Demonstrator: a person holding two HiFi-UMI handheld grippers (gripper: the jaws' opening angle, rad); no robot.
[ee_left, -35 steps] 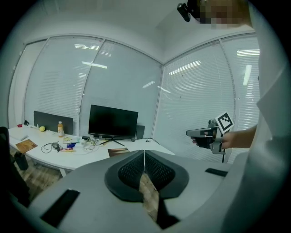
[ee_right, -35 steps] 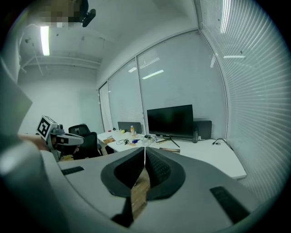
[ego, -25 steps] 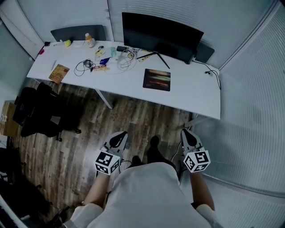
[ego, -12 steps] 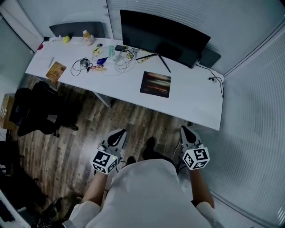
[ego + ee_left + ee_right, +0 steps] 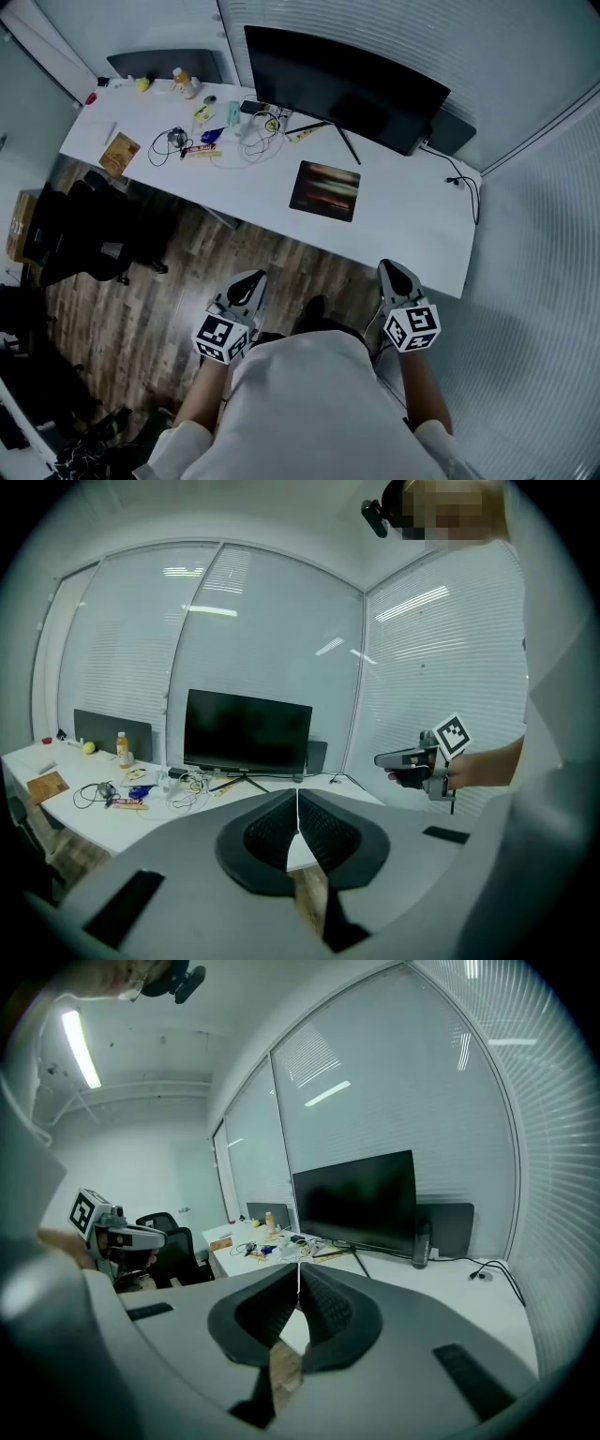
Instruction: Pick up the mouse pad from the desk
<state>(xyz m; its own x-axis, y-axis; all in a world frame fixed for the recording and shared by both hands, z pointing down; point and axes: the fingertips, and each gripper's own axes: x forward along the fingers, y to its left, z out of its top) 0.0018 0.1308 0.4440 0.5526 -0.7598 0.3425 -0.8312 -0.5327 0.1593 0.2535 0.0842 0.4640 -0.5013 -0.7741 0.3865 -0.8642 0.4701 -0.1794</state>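
L tongs point(image 5: 251, 279) and R tongs point(image 5: 390, 269): both are showing jaws closed tip to tip, nothing gripped. L is hovering over the wood floor point(image 5: 187, 281); R tip is sitting near the front edge of the table point(image 5: 412, 230). Mouse pad point(image 5: 325, 190) is lying flat on the table at 12 o'clock from the tongs, apart from both. Monitor point(image 5: 347, 89) is standing at 12 o'clock of the pad; cables point(image 5: 234, 150) are lying at 10 o'clock
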